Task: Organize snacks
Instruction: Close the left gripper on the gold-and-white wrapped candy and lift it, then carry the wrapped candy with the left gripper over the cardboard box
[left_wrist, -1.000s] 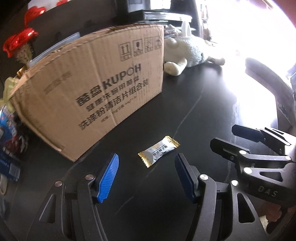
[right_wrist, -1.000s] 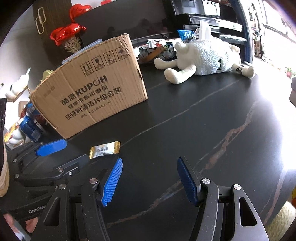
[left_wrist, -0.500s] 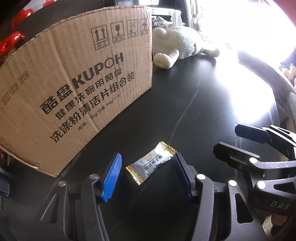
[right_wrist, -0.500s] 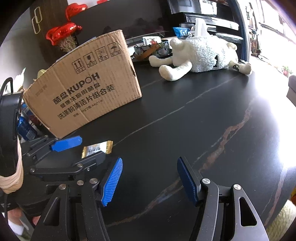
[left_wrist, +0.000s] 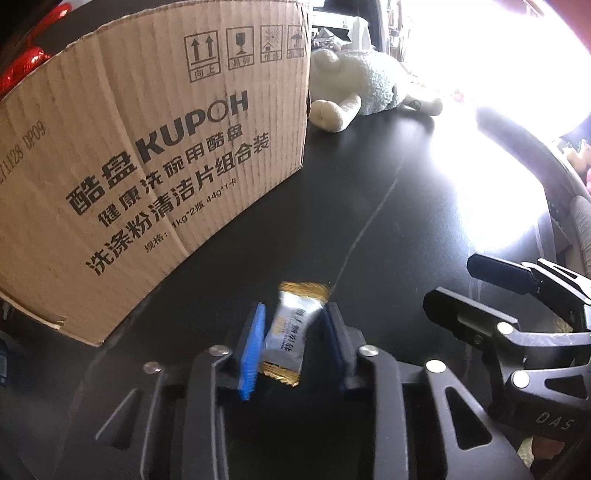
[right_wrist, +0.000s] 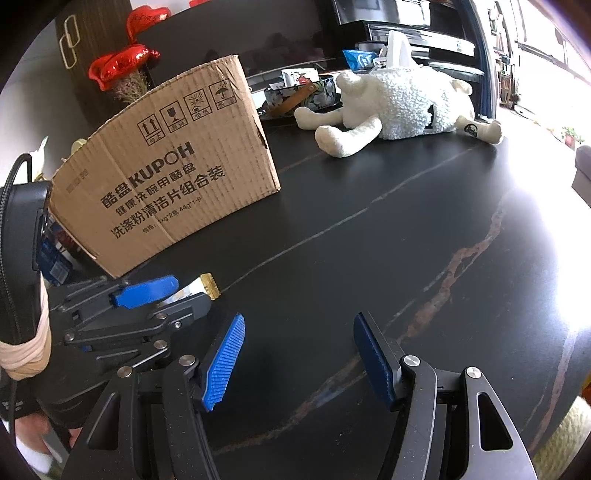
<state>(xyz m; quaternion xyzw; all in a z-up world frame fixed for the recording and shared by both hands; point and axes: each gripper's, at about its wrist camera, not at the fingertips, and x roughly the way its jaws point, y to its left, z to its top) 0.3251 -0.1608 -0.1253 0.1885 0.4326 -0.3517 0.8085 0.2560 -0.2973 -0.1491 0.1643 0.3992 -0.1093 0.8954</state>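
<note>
Step now: grab snack. Left gripper (left_wrist: 293, 334) low in middle of left wrist view, jaws closing on candy (left_wrist: 291, 328), pads squeezing wrapper, candy tipped up off black table (left_wrist: 424, 206). Right gripper (right_wrist: 299, 354) jaws open, nothing between. Next, likely: lift candy, carry up and left, drop into cardboard box (left_wrist: 155, 155).

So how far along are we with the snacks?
Early on, from what shows. Nothing visibly packed yet: the inside of the cardboard box is out of view. In hand: the left gripper is closing on the gold-edged candy, wrapper tilted between its fingers. Left: carry it to the box. The right gripper hangs open, empty, above the black table.
</note>
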